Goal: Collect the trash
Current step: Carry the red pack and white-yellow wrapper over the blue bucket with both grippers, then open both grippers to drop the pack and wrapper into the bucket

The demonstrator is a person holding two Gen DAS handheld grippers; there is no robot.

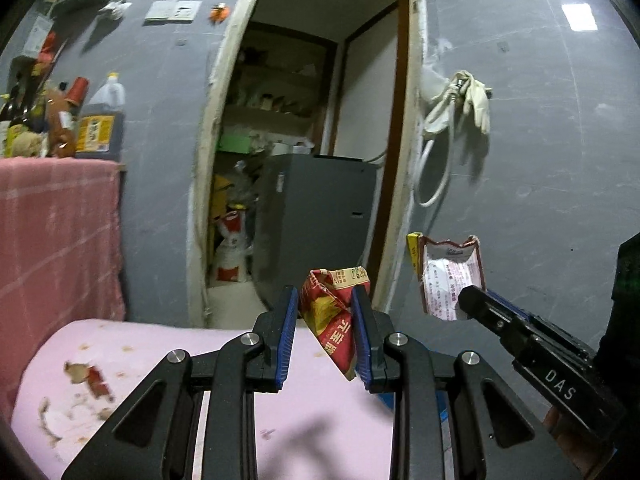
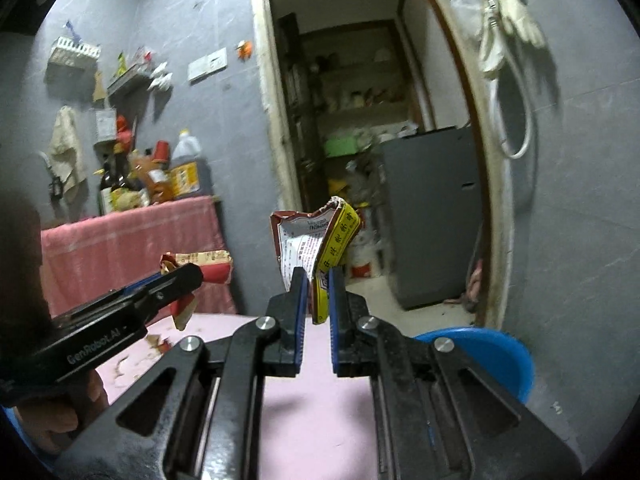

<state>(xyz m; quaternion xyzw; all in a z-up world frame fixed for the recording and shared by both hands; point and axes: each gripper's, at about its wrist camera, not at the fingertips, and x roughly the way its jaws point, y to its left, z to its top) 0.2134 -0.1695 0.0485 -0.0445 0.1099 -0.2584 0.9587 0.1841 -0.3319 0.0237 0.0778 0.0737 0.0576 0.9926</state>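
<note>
Risk: your left claw point(image 1: 325, 312) grips the red wrapper point(image 1: 332, 320) by a fold, your right claw point(image 2: 318, 300) pinches the torn packet point(image 2: 316, 240) low, both above the desk point(image 1: 120, 360); either may slip | Around: scraps point(image 1: 88, 376) at desk's left edge, blue bin point(image 2: 500, 356) by its right corner, nothing blocking.

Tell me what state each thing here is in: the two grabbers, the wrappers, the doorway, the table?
Left gripper: shut on red wrapper, held in the air.
Right gripper: shut on torn packet, opened at top.
Doorway: open.
Pink table: stained, scraps left.
</note>
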